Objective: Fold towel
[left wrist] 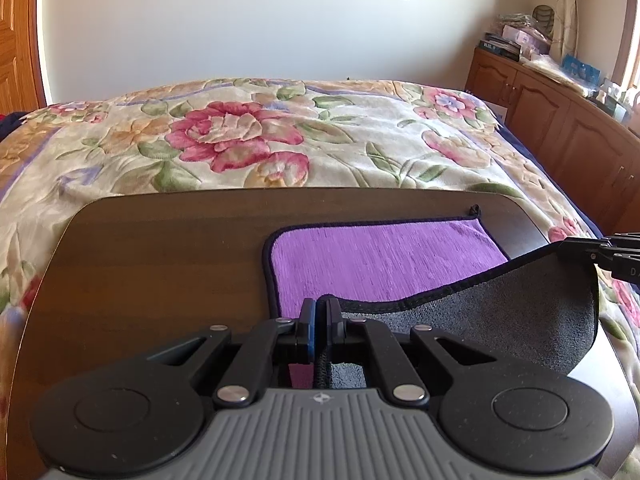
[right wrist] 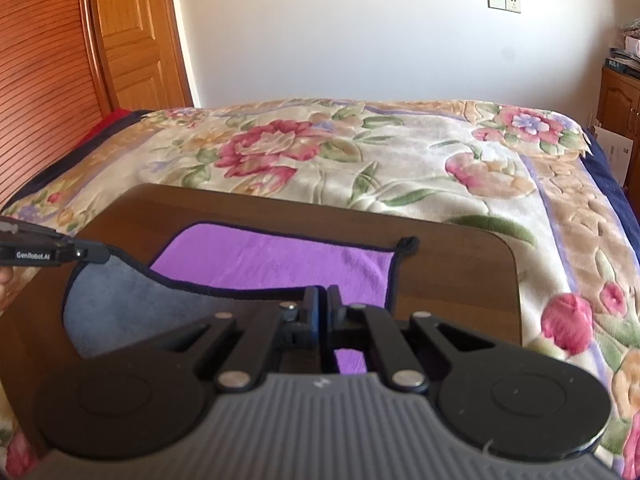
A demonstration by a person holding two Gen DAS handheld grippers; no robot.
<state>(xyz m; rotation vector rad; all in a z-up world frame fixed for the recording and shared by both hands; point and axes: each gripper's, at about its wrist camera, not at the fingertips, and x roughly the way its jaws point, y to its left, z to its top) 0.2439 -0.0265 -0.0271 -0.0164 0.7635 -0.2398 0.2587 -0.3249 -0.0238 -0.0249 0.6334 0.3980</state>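
Observation:
A towel, purple on top and grey underneath with a dark hem, lies on a dark wooden board. Its near edge is lifted off the board, showing the grey underside. My left gripper is shut on the towel's near left corner. My right gripper is shut on the near right corner; it shows in the left wrist view at the right edge. In the right wrist view the towel spreads ahead, and the left gripper holds the hem at the left.
The board rests on a bed with a floral blanket. A wooden cabinet with clutter stands to the right. A wooden door is at the left. The towel's hanging loop lies at the far corner.

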